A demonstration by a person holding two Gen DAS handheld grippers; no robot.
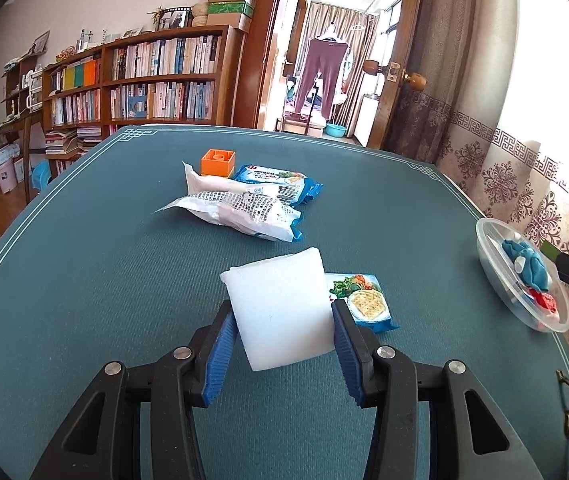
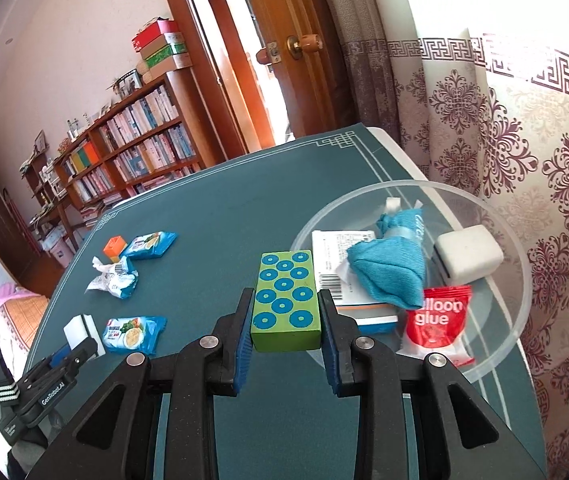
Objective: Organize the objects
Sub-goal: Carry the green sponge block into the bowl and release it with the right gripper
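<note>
Left gripper (image 2: 80,354) (marked "GenRobot.AI") near "glue" packet (image 2: 436,326).

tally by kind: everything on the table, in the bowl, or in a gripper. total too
Blue snack packets: 4
White sponges: 2
Blocks, green dotted block and orange block: 2
Blue cloth bundle: 1
Red glue packet: 1
White box: 1
Clear bowl: 1
Total: 12

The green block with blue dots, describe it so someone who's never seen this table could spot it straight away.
On the teal table, look beside the clear plastic bowl. The right gripper is clamped on the green block. It alone is green with blue circles.
</note>
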